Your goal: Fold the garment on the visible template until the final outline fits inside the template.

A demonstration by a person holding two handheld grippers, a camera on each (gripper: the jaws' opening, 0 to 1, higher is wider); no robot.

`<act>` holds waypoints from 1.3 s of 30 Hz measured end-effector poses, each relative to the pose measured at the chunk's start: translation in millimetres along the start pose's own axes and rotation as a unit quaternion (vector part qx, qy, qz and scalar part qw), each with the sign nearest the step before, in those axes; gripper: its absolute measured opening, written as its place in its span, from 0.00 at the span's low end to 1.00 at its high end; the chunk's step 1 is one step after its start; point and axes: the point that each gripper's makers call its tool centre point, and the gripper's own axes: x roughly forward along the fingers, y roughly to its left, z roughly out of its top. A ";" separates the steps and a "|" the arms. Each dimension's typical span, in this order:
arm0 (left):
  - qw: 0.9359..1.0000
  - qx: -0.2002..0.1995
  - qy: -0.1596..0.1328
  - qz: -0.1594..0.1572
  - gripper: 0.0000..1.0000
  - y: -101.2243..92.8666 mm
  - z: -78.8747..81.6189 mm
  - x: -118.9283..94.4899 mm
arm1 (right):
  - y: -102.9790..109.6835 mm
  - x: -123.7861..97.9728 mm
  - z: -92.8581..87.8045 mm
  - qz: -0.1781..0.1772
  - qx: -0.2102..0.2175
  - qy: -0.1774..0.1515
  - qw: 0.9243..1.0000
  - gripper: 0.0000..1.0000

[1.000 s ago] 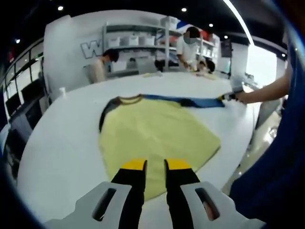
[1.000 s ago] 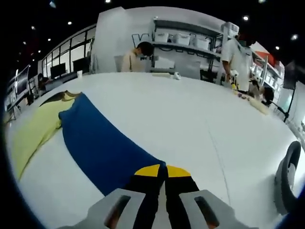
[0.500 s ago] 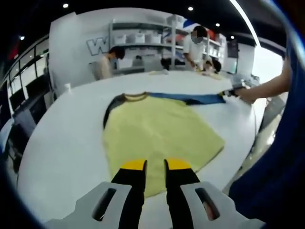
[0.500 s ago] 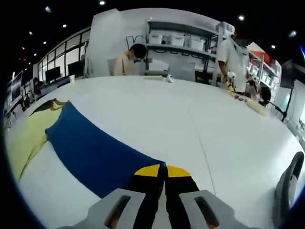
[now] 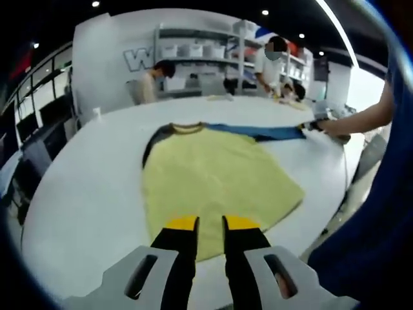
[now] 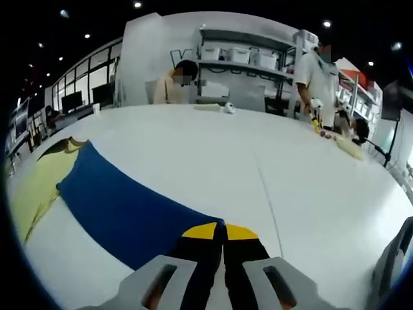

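Right now my right gripper [image 6: 214,227] is pinched shut on the blue sleeve [image 6: 122,210] of the soft yellow long-sleeved shirt [image 5: 213,177], lying flat on the white table [image 5: 84,194]. My left gripper [image 5: 211,223] hovers slightly parted over the hem, holding nothing. Light, limp cloth; I'd grip edges.

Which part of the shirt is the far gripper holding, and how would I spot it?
Find the big white table, then the flat yellow shirt on it. Stretching from its dark collar is a long blue sleeve, the garment's blue part, its end pinched by the right gripper.
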 end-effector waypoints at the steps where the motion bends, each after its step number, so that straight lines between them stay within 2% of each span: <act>1: 1.000 0.000 0.000 0.001 0.12 -1.0 0.2 -0.9 | -0.7 1.2 0.9 0.000 0.000 -0.001 1.000 0.00; 5: 1.000 0.003 0.005 0.004 0.12 -0.1 -3.9 -4.3 | 0.2 8.3 2.9 0.004 -0.002 0.000 1.000 0.00; 8: 1.000 -0.003 0.004 0.008 0.12 0.6 -6.2 -6.5 | 0.9 7.8 0.6 0.003 -0.004 0.006 1.000 0.00; 11: 1.000 -0.005 0.003 0.008 0.12 0.9 -7.7 -7.1 | 3.7 0.1 6.5 0.000 -0.019 -0.005 1.000 0.00; 15: 1.000 -0.006 0.001 0.004 0.13 1.6 -9.7 -5.9 | 2.2 -8.7 16.2 0.001 -0.020 -0.015 1.000 0.04; 16: 1.000 -0.007 0.000 0.003 0.13 3.4 -10.2 -4.6 | 0.8 -14.3 25.3 -0.002 -0.011 -0.028 1.000 0.05; 17: 1.000 -0.010 -0.002 0.003 0.13 6.2 -10.5 -3.9 | 1.0 -18.6 39.1 -0.004 -0.016 -0.057 0.998 0.05; 18: 1.000 -0.012 -0.005 0.003 0.13 8.0 -10.2 -3.5 | 1.7 -26.8 44.6 -0.005 -0.019 -0.057 0.998 0.05; 21: 1.000 -0.014 -0.010 0.001 0.13 9.1 -8.0 -2.5 | 8.9 -32.9 49.3 0.004 -0.013 -0.061 0.998 0.07; 23: 1.000 -0.020 -0.018 0.001 0.13 12.9 -7.3 -2.9 | 23.0 -40.4 47.0 0.013 -0.017 -0.059 0.998 0.09; 24: 0.999 -0.024 -0.023 0.001 0.13 14.6 -6.6 -3.3 | 37.5 -48.2 49.1 0.023 -0.023 -0.064 0.997 0.11; 26: 0.998 -0.054 -0.044 -0.002 0.14 12.4 0.6 -3.5 | 58.6 -54.5 47.0 0.041 -0.030 -0.062 0.997 0.13; 28: 0.995 -0.074 -0.064 -0.002 0.14 22.0 4.1 -7.6 | 76.5 -58.8 45.1 0.058 -0.045 -0.060 0.995 0.11; 29: 0.996 -0.071 -0.061 0.000 0.13 23.8 3.1 -8.4 | 85.0 -62.3 45.3 0.062 -0.052 -0.062 0.995 0.10; 30: 0.996 -0.071 -0.058 0.002 0.14 28.4 0.2 -8.5 | 106.6 -71.0 46.6 0.077 -0.048 -0.069 0.994 0.11; 32: 0.996 -0.072 -0.057 0.003 0.14 33.5 -2.2 -9.0 | 116.9 -74.5 47.0 0.086 -0.040 -0.071 0.993 0.11; 34: 0.996 -0.075 -0.054 0.002 0.14 41.4 -6.6 -9.0 | 142.1 -81.5 42.8 0.105 -0.032 -0.075 0.991 0.11; 36: 0.996 -0.075 -0.052 0.001 0.14 46.4 -9.0 -8.9 | 156.3 -86.4 39.7 0.115 -0.035 -0.073 0.990 0.11; 37: 0.996 -0.072 -0.048 0.004 0.14 51.6 -7.8 -8.5 | 181.8 -98.4 35.0 0.131 -0.028 -0.073 0.988 0.11; 39: 0.996 -0.071 -0.046 0.007 0.13 58.1 -7.4 -8.2 | 204.8 -109.8 31.7 0.148 -0.027 -0.073 0.986 0.10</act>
